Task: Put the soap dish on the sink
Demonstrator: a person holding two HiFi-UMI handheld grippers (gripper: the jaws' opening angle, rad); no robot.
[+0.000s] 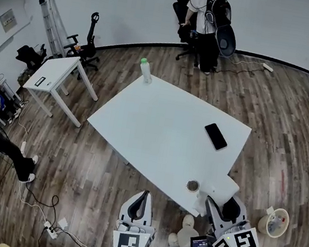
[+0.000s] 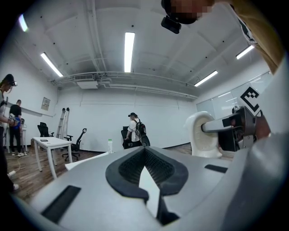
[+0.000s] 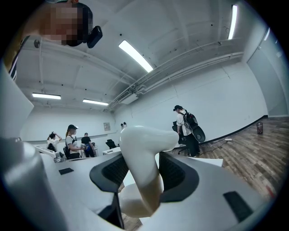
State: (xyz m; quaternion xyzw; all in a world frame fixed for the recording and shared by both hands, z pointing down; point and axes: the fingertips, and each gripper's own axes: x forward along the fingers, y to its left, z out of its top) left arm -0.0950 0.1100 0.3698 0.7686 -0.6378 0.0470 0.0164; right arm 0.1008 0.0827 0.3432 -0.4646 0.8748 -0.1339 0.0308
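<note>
Right gripper (image 3: pixel 145 170) clamps the white soap dish (image 3: pixel 139 146) — left gripper (image 2: pixel 145 157) closed.

No legible text, labels or numbers

Right gripper (image 3: pixel 143 175) locked on: its two dark ribbed pads (image 3: pixel 114 171) press the soap dish (image 3: pixel 141 151) from both sides. The soap dish is a smooth white curved piece that rises between the jaws and hooks over to the right at its top. Just beyond the soap dish, to its right, a corner of the white table (image 3: pixel 217 161) peeks out. Farther back on that side stands a person (image 3: pixel 185 131) in a cap with a black backpack, close to the far wall. Wooden floor (image 3: pixel 253 151) stretches away right of the soap dish. Far to its left, a small group of people (image 3: pixel 72 142) clusters by desks. High above it, long ceiling lights (image 3: pixel 135 56) glow.
</note>
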